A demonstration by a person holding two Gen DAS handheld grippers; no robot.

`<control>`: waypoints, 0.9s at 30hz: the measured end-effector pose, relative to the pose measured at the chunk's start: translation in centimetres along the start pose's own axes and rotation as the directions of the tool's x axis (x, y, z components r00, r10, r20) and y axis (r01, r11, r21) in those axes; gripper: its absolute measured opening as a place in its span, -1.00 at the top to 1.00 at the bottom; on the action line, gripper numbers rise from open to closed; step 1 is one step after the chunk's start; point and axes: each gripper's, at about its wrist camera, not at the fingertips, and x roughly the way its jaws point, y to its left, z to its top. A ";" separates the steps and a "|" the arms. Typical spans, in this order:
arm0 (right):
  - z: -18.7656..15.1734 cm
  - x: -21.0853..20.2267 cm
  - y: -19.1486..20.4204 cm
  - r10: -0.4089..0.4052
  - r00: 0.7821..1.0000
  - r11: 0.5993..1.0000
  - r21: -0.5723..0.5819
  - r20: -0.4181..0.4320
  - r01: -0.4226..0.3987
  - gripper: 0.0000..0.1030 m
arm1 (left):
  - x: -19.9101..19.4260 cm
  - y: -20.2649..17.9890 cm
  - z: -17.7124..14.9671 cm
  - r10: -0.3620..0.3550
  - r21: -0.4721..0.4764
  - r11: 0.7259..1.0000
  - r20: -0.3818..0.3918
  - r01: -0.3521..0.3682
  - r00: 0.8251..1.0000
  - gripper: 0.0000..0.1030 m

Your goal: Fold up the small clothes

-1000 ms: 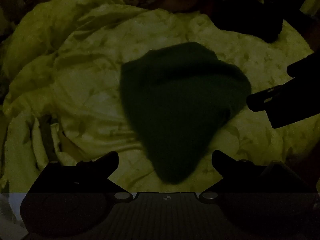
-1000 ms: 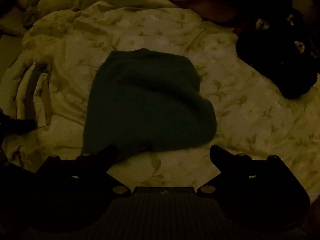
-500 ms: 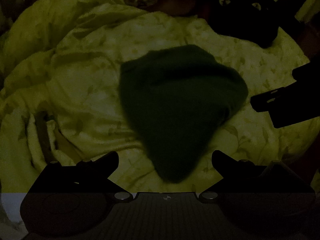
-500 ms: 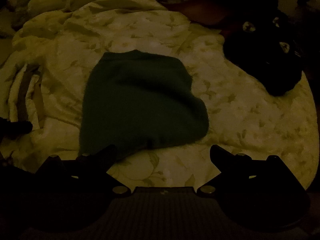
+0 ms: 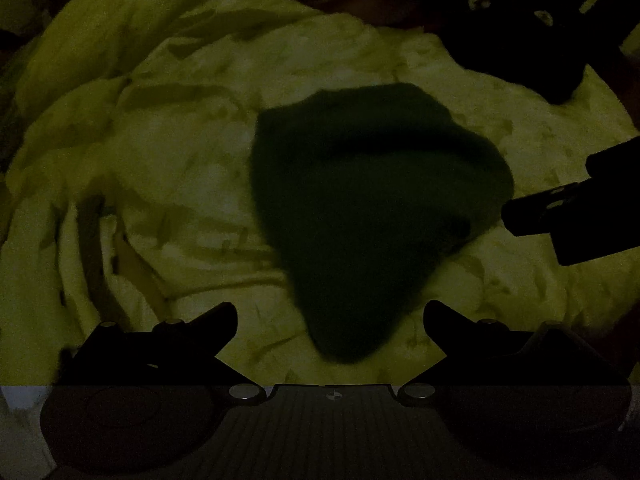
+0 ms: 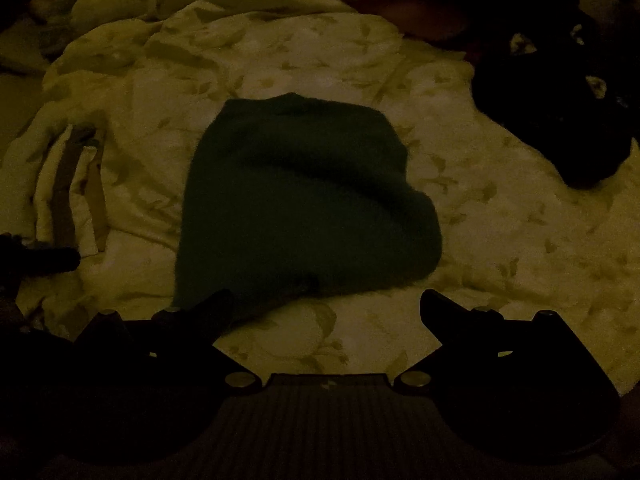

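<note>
A dark green knitted hat (image 5: 368,208) lies flat on a pale floral bedspread (image 5: 168,168); it also shows in the right wrist view (image 6: 300,204). My left gripper (image 5: 330,314) is open and empty, hovering over the hat's near tip. My right gripper (image 6: 327,304) is open and empty, just short of the hat's near edge. The right gripper's fingers (image 5: 560,216) also show at the right edge of the left wrist view, beside the hat. The left gripper's fingertip (image 6: 44,258) shows at the left edge of the right wrist view.
A dark garment with light spots (image 6: 560,120) lies at the far right of the bed, also in the left wrist view (image 5: 532,32). The bedspread is bunched into folds at the left (image 6: 68,184). The scene is very dim.
The views have shifted slightly. The hat lies as it did. Both grippers stay open.
</note>
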 end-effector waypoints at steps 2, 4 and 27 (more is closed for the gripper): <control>0.1 0.3 -0.5 0.012 1.000 1.000 0.001 -0.001 -0.012 -0.93 | 0.2 -0.2 0.1 0.018 -0.020 1.000 -0.010 -0.018 1.000 -1.00; 0.2 0.6 -0.8 0.006 1.000 1.000 -0.017 -0.002 -0.006 -0.93 | 0.3 -0.5 0.2 0.037 -0.038 0.999 -0.016 -0.038 0.999 -1.00; 1.0 1.8 -2.9 0.063 0.998 0.986 -0.152 0.005 -0.062 -0.95 | 0.1 -2.8 0.7 0.121 -0.118 0.986 0.032 -0.116 0.992 -1.00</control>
